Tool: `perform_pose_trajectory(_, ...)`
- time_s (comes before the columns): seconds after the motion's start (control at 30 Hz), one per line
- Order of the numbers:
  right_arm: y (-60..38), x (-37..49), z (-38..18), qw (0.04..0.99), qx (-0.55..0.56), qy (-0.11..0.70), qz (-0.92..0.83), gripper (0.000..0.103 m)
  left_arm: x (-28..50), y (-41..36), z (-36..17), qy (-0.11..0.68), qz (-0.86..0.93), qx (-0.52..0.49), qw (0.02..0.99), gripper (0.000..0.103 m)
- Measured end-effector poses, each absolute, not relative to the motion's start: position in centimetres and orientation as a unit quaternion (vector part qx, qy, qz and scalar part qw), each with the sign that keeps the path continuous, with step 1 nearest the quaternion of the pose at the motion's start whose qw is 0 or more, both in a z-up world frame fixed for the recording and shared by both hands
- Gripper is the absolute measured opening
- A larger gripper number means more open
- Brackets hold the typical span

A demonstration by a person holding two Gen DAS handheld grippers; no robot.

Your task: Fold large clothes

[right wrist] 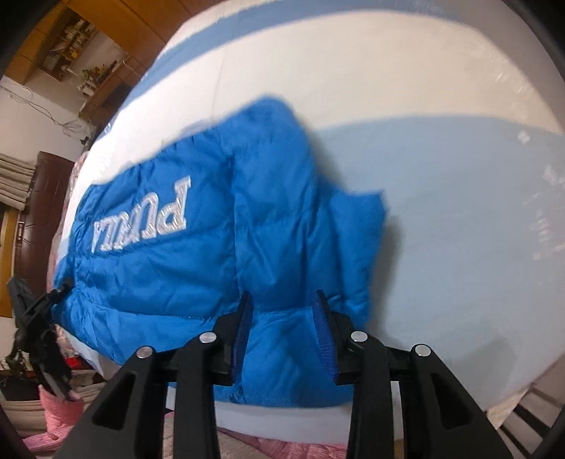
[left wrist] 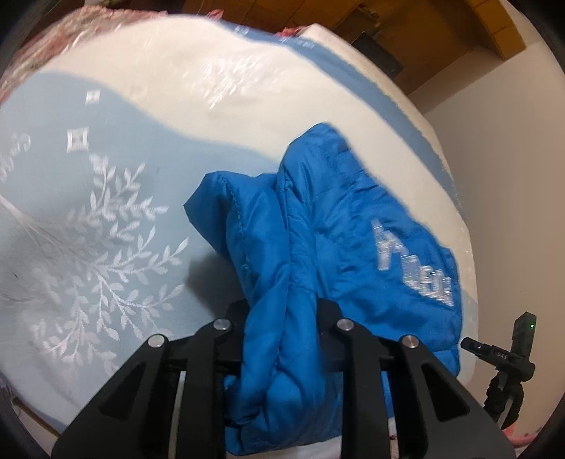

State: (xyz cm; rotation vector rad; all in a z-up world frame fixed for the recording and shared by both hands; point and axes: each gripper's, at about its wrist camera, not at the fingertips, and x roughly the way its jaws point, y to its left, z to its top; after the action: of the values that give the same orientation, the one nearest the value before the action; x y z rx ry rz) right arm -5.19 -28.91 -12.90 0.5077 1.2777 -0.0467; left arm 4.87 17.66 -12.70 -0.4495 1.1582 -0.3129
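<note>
Left wrist view fills mostly with the bed (left wrist: 148,116), my biggest landmark: its cover runs in pale blue and cream bands, with a white leafy branch pattern across the lower left of the frame. Beyond its far edge, at the upper right, I see wooden furniture (left wrist: 416,31) and a pale wall.

Next in size is the blue padded jacket (left wrist: 339,219), bunched on the bed from the centre toward the lower right of the frame, silver lettering on its right-hand panel. In the right wrist view the same jacket (right wrist: 197,254) spreads from the centre to the left edge, its lettering upside down, and its lower hem lies at the near edge of the bed (right wrist: 423,88).

My left tool (left wrist: 282,310) sits at the bottom centre of its frame, clenched on a thick twisted fold of the jacket that rises between the two black fingers and spills down toward the camera. My right tool (right wrist: 282,300) is at the bottom centre of its own frame, both blue-padded fingers pressed against a puffy section of the jacket's hem, so it is grasping the jacket too.

Smallest, at the lower right of the left wrist view, a black tripod-like stand (left wrist: 508,356) with a green light pokes up beside the bed. A pink cloth (right wrist: 60,416) lies at the lower left of the right wrist view.
</note>
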Motion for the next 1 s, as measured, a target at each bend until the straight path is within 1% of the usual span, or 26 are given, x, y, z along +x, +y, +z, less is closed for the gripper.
perform_pose_trajectory(0.13, -30.2, -6.2, -10.2, 0.787, 0.223, 0.575, -0.033, 0.036, 3.6, 14.6, -7.7, 0.511, -0.165, -0.17, 0.826, 0.021)
perform_pose_trajectory(0.23, -30.6, -6.9, -8.9, 0.796, 0.214, 0.565, -0.031, 0.04, 3.0, 11.2, -4.1, 0.49, -0.193, -0.142, 0.838, 0.021)
perform_pose_trajectory(0.37, -30.7, -7.2, -8.2, 0.801, 0.212, 0.56, -0.019, 0.04, 2.3, 5.4, -1.1, 0.48, -0.221, -0.105, 0.842, 0.021)
perform_pose_trajectory(0.47, -30.9, -7.2, -8.2, 0.802, 0.212, 0.558, -0.012, 0.04, 1.9, 1.3, -0.1, 0.485, -0.237, -0.083, 0.838, 0.021)
perform_pose_trajectory(0.57, -31.3, -7.3, -8.2, 0.804, 0.213, 0.556, -0.007, 0.04, 1.5, -2.9, 0.1, 0.49, -0.25, -0.054, 0.833, 0.021)
perform_pose_trajectory(0.67, -32.1, -7.6, -8.1, 0.805, 0.21, 0.554, -0.004, 0.04, 1.7, -6.7, -0.9, 0.501, -0.255, -0.023, 0.827, 0.021)
perform_pose_trajectory(0.8, -33.1, -7.8, -8.2, 0.806, 0.209, 0.555, -0.002, 0.04, 2.3, -10.3, -3.4, 0.525, -0.258, -0.002, 0.811, 0.022)
perform_pose_trajectory(1.0, -34.9, -8.0, -8.9, 0.801, 0.212, 0.56, -0.003, 0.04, 2.9, -13.3, -7.9, 0.559, -0.263, 0.0, 0.786, 0.025)
